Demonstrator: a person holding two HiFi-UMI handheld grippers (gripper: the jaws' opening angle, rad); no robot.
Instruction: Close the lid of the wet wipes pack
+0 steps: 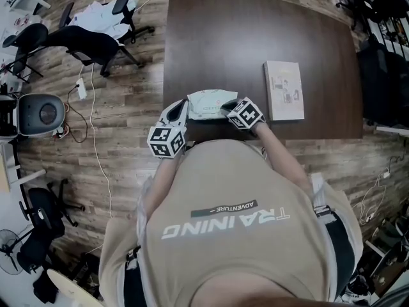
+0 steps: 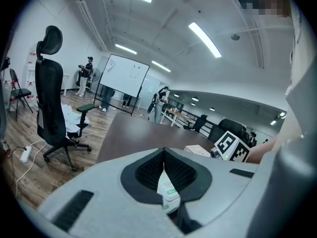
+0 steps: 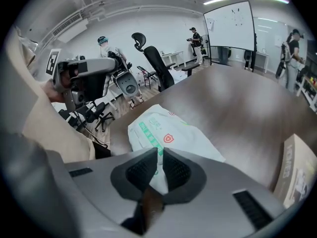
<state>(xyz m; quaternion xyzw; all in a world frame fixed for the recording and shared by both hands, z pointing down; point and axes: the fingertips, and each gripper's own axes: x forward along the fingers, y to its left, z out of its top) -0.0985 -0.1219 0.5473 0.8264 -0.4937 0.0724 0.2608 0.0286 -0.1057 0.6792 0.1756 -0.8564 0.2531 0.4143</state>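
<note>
1. The wet wipes pack (image 1: 208,101) lies on the dark brown table (image 1: 255,31), at its near edge, just in front of the person's beige shirt (image 1: 236,216); the gripper views show it white with green print (image 3: 168,133); whether its lid is up or down cannot be told.
2. The left gripper (image 1: 183,110) meets the pack's left end; in the left gripper view its jaws (image 2: 164,165) are pressed together on a thin fold of the pack (image 2: 168,191), which sticks up between the black pads.
3. The right gripper (image 1: 227,109) meets the pack's right end; in the right gripper view its jaws (image 3: 159,162) stand almost together, with the pack's white edge pinched in the narrow slit between them.
4. The two grippers face each other across the pack; each one shows in the other's view.
5. A flat pale box (image 1: 284,90) lies on the table to the right of the pack, apart from it.
6. A black office chair (image 1: 89,40) stands on the wooden floor left of the table.
</note>
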